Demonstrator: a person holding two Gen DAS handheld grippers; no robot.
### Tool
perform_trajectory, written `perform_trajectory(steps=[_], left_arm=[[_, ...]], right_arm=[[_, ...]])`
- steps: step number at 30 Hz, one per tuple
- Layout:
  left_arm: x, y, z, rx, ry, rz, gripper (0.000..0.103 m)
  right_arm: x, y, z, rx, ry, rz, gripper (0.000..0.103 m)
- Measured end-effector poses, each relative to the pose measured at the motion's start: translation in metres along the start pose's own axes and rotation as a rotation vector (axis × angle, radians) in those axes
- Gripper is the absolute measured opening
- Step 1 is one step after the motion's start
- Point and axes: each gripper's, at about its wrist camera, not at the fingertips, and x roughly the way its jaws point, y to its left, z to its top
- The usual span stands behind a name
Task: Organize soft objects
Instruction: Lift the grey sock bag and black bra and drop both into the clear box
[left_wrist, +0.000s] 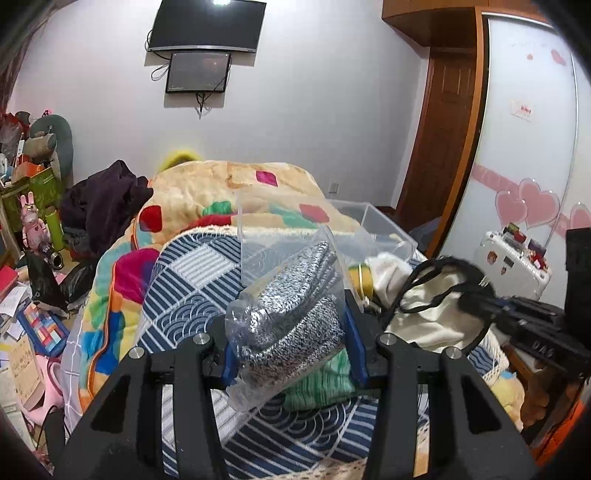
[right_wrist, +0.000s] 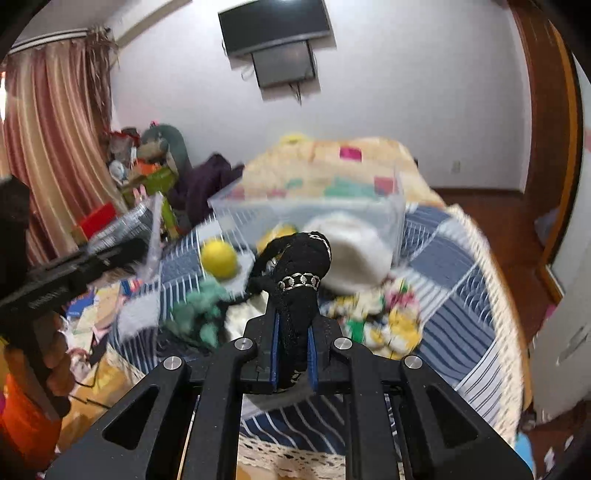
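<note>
Between the left gripper (left_wrist: 291, 350) jaws sits a clear bag (left_wrist: 284, 295) of grey speckled knitwear, clamped near its lower end so the rest stands up ahead of the tool, lifted off the bed (left_wrist: 192, 280). Just past the right fingertip lies a green cloth (left_wrist: 321, 384), untouched. The right gripper (right_wrist: 293, 343) is closed tight on a black garment (right_wrist: 295, 280) with a silvery chain trim; the fabric rises in a bunch ahead of the jaws, probably held high to pull it free of the pile. Both loads look ready to go into the clear bin (right_wrist: 310, 210), which stands farther ahead on the bed, open side up. Ahead of the right tool, between it and the bin, lie a yellow ball (right_wrist: 218, 257), a white bundle (right_wrist: 354, 254) and a floral cloth (right_wrist: 388, 317). A blue patterned quilt covers the bed, with a bright blanket (left_wrist: 207, 199) heaped beyond. The room is crowded: a TV (left_wrist: 207, 26) on the far wall, clutter on the floor to the left, a wooden door on the right
</note>
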Motion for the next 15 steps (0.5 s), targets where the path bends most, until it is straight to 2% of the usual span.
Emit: perform_trajectory(steps=[7, 15], left_arm=[[0.008, 0.003, 0.028, 0.008, -0.029, -0.007, 0.047], [0.036, 0.005, 0.057, 0.031, -0.028, 0.009, 0.047]], right_arm=[[-0.019, 0.003, 0.045, -0.045, -0.141, -0.032, 0.010], [-0.011, 0.002, 0.089, -0.069, -0.248, -0.077, 0.011]])
